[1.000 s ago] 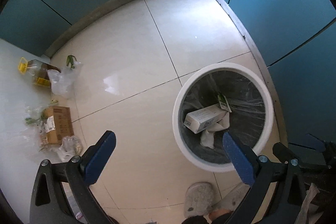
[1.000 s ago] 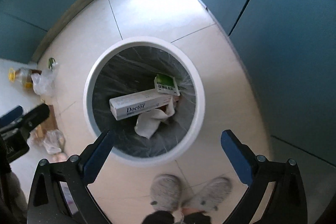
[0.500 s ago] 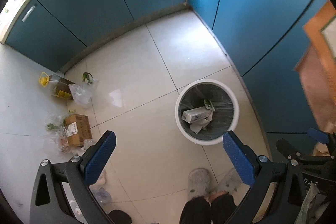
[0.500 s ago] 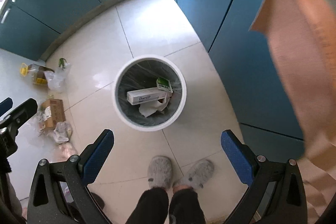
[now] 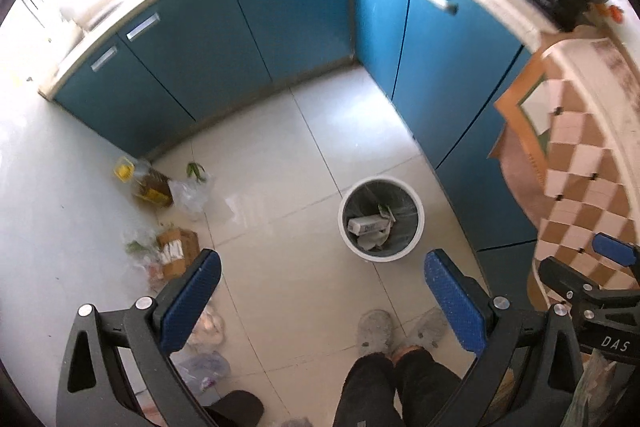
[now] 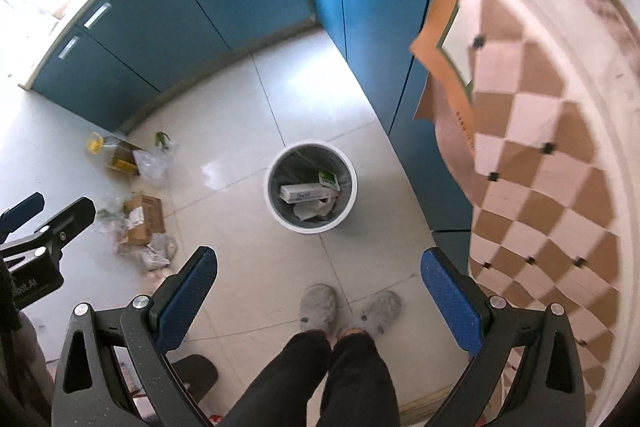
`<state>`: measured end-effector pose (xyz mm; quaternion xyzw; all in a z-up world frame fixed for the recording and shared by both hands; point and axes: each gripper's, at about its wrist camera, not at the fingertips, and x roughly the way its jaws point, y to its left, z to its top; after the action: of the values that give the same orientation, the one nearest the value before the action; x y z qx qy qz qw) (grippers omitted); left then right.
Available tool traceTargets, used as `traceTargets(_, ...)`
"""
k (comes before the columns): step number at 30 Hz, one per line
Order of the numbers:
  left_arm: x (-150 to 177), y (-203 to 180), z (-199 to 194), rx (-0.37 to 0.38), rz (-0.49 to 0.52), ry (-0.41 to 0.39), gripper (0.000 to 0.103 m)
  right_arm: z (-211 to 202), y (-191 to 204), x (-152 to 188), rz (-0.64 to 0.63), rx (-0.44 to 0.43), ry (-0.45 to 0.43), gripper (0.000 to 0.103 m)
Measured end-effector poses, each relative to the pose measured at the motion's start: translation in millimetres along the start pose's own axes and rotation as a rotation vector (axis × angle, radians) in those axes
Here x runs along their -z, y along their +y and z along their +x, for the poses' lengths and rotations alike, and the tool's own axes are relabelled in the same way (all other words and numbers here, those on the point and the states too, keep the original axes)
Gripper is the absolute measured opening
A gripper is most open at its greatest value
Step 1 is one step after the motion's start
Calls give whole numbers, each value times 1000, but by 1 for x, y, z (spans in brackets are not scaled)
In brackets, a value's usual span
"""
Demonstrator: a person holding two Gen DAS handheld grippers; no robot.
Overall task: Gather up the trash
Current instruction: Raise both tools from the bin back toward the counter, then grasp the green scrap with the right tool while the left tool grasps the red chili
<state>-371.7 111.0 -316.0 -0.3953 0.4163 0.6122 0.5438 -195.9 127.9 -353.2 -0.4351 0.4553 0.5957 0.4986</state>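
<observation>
While both pairs of jaws stand wide apart and hold nothing, I look down on the round white bin with its dark liner [image 5: 381, 219], already holding a long white carton and crumpled paper. What remains lies well to the left of that bin: a flattened brown cardboard box [image 5: 176, 253] among clear plastic wrappers, and farther from me a yellow-capped oil bottle [image 5: 146, 181] beside a clear bag. My left gripper [image 5: 318, 301] hangs nearer that heap than my right gripper [image 6: 318, 297]. I judge the box, its long axis running roughly away from me, the likely next pick.
</observation>
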Motion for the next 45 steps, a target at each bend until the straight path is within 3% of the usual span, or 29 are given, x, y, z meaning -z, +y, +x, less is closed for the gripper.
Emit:
traceTargets(4, 1, -4, -49, 2, 23, -55, 103, -48, 7, 9, 12, -30, -36, 103)
traceTargets(10, -18, -28, -103, 17, 56, -199, 103, -111, -10, 22, 130, -148, -112, 103)
traceTargets(15, -45, -89, -126, 47, 154, -265, 103, -152, -74, 33, 311, -181, -197, 103)
traceTargets(19, -53, -171, -143, 68, 260, -297, 103, -185, -159, 56, 489, -146, -281, 103)
traceTargets(21, -52, -219, -151, 89, 316, -275, 103, -201, -217, 81, 603, -101, -325, 103)
traceTargets(24, -40, -298, -160, 205, 390, -211, 103, -214, -302, 124, 774, -37, -341, 103)
traceTargets(26, -27, -360, -164, 266, 473, -163, 103, -218, -371, 172, 930, 9, -342, 102)
traceTargets(28, -13, -415, -165, 281, 562, -133, 103, -218, -428, 213, 1054, 48, -344, 97)
traceTargets(30, 3, -475, -161, 290, 662, -94, 103, -212, -475, 255, 1164, 71, -328, 79)
traceTargets(33, 18, -541, -154, 285, 766, -51, 103, -196, -527, 306, 1306, 61, -317, 64)
traceTargets(37, 35, -605, -136, 276, 846, 12, 103, -180, -557, 337, 1368, 54, -330, 58)
traceTargets(39, 38, -628, -127, 280, 863, 46, 103, -168, -570, 341, 1374, 32, -315, 50)
traceTargets(40, 39, -640, -122, 286, 866, 64, 102, -162, -574, 341, 1369, 24, -311, 48)
traceTargets(42, 37, -656, -112, 307, 852, 109, 102, -155, -580, 338, 1348, 34, -310, 30)
traceTargets(45, 32, -682, -94, 356, 799, 194, 93, -152, -585, 337, 1315, 40, -323, 28)
